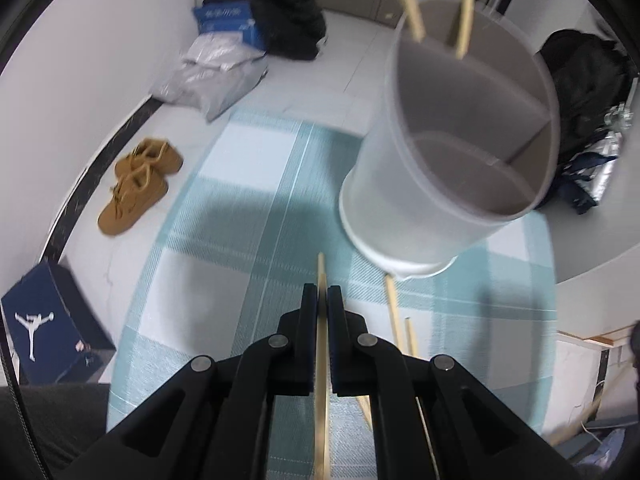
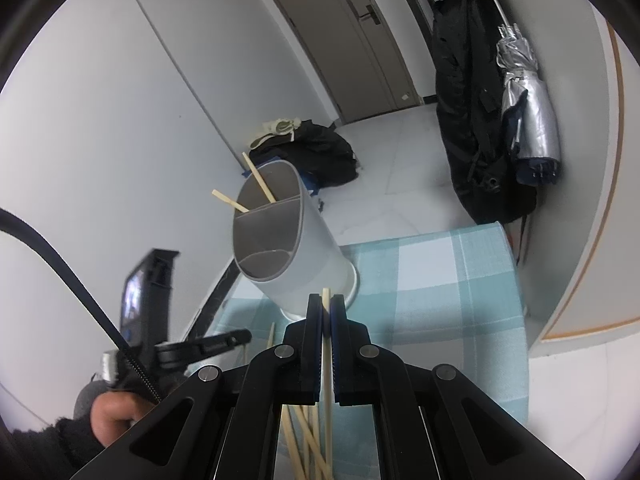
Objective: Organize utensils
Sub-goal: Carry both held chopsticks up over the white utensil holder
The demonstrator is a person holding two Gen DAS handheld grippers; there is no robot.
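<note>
Left wrist view: a wooden chopstick (image 1: 321, 344) is clamped between the left tongs (image 1: 322, 294), above the checked teal cloth (image 1: 224, 216) on the surface. The grey divided holder (image 1: 452, 152) stands toward the cloth's far right corner, two chopsticks (image 1: 464, 20) in its far compartment. Loose chopsticks (image 1: 394, 312) lie just before it. The right tongs (image 2: 327, 304) grip another chopstick (image 2: 327, 360) over a loose pile (image 2: 308, 444).

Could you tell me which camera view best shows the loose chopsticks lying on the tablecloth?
The right wrist view: the loose chopsticks lie crossed in a pile beneath the right gripper. The left wrist view shows only parts of a few, mostly hidden behind the left gripper.
</note>
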